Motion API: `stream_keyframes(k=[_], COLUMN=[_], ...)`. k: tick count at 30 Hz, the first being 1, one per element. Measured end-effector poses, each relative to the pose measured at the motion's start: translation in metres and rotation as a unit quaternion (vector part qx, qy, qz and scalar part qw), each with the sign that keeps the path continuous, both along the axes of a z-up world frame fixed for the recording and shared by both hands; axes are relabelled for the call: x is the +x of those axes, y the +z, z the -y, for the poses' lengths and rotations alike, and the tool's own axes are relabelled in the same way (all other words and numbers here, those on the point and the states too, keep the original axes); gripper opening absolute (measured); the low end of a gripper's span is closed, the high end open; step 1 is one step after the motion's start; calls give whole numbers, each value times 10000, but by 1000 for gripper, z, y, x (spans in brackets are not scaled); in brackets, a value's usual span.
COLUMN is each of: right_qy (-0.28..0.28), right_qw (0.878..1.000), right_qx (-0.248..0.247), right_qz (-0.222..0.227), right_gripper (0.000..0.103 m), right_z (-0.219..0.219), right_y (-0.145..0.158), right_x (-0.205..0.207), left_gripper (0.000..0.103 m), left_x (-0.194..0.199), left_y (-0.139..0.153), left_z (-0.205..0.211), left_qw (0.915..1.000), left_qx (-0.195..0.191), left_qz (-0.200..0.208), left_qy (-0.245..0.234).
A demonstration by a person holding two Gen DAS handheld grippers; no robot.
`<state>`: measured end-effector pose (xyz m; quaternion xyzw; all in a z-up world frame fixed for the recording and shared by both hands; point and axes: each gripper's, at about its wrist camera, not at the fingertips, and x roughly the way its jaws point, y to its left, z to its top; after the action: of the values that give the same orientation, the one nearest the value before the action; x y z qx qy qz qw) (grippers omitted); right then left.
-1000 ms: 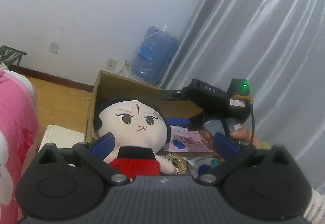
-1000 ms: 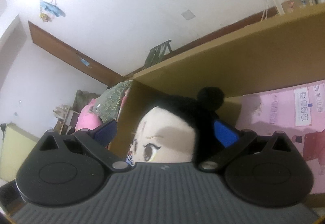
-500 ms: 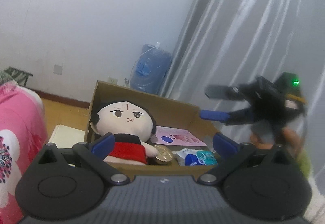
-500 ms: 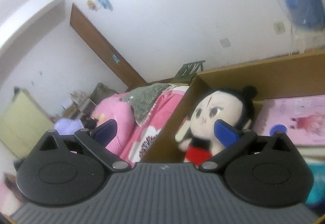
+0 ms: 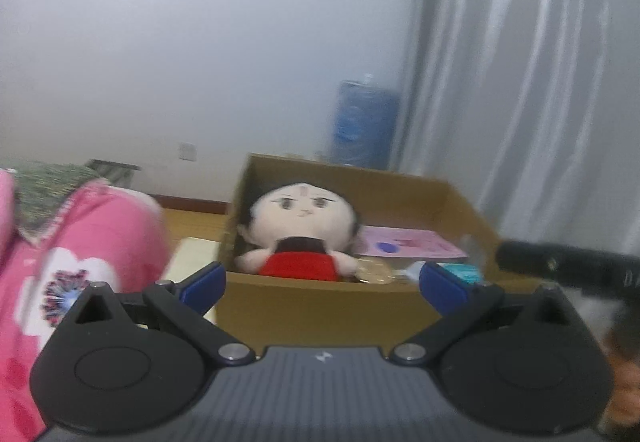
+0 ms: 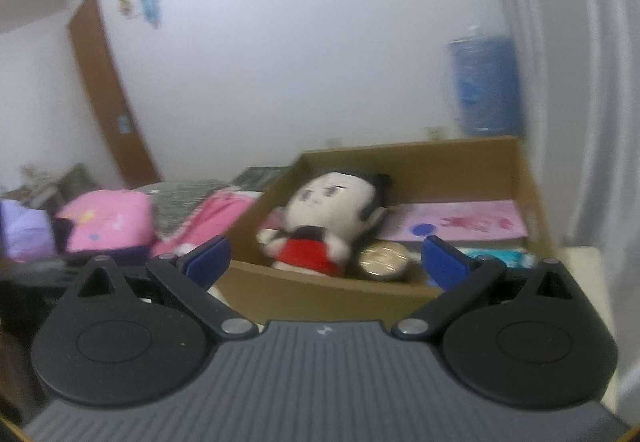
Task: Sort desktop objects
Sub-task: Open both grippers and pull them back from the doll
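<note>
A cardboard box holds a plush doll with black hair and a red top, propped at its left end. Beside the doll lie a pink booklet, a gold round tin and a teal packet. My left gripper is open and empty, held back from the box's near wall. My right gripper is open and empty too, in front of the box. The right gripper's black body shows at the right edge of the left wrist view.
Pink floral bedding lies left of the box. A blue water jug stands by the white wall, with grey curtains on the right. A brown door is at far left.
Both grippers have pulled back and away from the box. The right gripper, earlier close over the doll inside the box, is now outside it. The doll stays in the box.
</note>
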<state>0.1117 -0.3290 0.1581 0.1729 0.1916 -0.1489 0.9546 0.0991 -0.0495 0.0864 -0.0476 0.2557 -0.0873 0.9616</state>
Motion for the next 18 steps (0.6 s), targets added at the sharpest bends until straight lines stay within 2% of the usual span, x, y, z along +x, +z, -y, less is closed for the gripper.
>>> stream_keyframes(k=[4,8,14,18], right_qy=[-772,-1021,-972,-1108], right_qw=[9956,9905,9887,9875], right_qx=[-370,-661,-415,-210], right_qz=[-388,-640,-1060,-1102], right_gripper=[102,102,102,102], right_z=[-10,-16,-11,-4], right_y=[-10,-15,-20,-23], right_x=[4,12,27,31], left_gripper=[103,103,103,103], left_x=[-2,1,7,14], left_y=[3,7,11,6], left_z=[3,1,3,-1], left_qw=[9988,9989,9975,9983], left_qx=[301,311,523,262], left_qz=[144,118,162,-50], left_qy=[370,330,452,521])
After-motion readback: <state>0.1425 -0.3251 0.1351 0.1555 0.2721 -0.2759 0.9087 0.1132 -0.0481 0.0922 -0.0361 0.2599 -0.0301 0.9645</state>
